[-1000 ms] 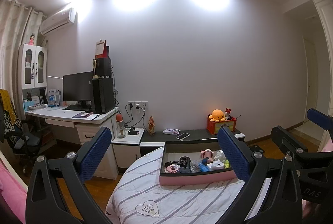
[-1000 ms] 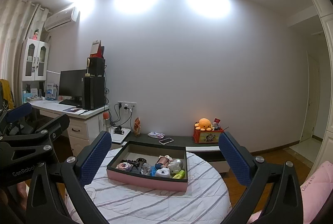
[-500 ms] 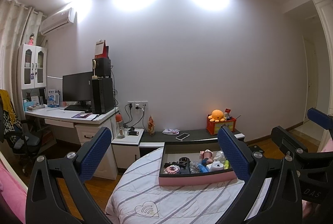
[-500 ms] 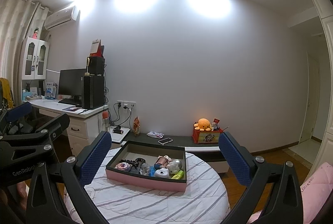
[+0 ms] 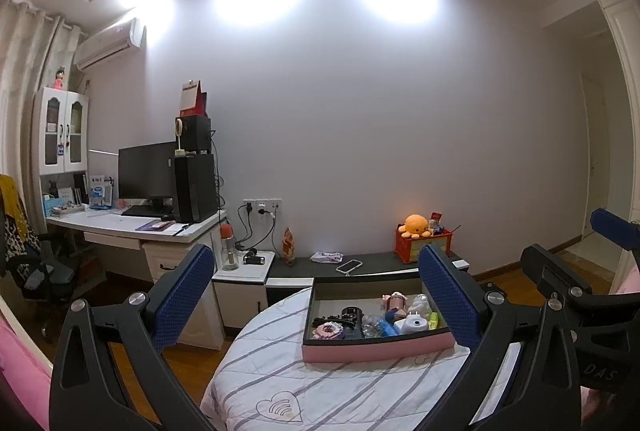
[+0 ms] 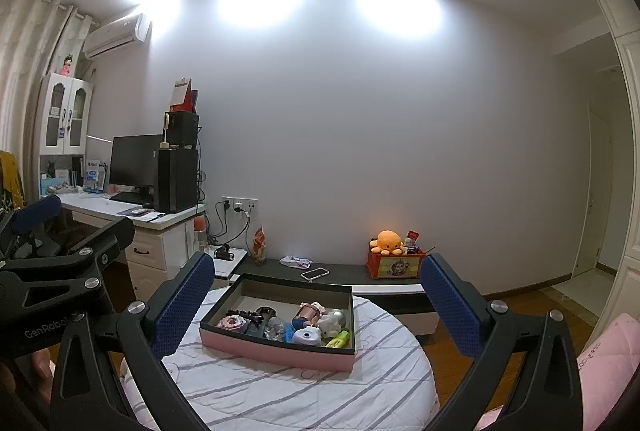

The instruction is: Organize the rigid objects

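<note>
My left tongs [image 5: 316, 295] and right tongs [image 6: 316, 299], both spread wide and empty, hover before the pink tray [image 6: 276, 350] of small objects on the striped round bed [image 6: 280, 391].

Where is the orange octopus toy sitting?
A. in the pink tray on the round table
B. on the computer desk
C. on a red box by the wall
C: the orange octopus toy rests on top of the red box, beyond the pink tray.

tray [image 5: 376, 351] trinkets too small, chair [image 5: 28, 263] cropped
</note>
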Demonstrator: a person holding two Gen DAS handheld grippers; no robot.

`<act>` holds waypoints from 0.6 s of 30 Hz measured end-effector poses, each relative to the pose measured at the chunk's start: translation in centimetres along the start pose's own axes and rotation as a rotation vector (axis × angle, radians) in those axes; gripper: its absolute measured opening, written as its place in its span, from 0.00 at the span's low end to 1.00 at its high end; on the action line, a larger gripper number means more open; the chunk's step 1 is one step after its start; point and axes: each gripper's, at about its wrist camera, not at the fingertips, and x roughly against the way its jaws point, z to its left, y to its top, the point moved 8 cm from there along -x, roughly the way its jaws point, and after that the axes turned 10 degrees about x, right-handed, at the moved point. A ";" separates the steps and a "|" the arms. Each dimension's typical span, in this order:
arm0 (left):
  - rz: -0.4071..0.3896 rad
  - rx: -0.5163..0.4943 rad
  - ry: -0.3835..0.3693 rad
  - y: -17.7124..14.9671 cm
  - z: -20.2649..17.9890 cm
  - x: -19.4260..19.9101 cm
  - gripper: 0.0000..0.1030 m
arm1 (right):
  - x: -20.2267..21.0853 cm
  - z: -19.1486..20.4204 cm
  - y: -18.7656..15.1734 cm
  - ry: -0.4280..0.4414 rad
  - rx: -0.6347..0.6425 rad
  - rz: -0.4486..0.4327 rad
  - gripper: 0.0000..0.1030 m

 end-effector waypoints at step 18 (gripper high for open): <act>-0.040 -0.009 0.003 0.2 -0.3 0.4 1.00 | -0.3 0.0 -0.6 0.012 -0.004 0.002 1.00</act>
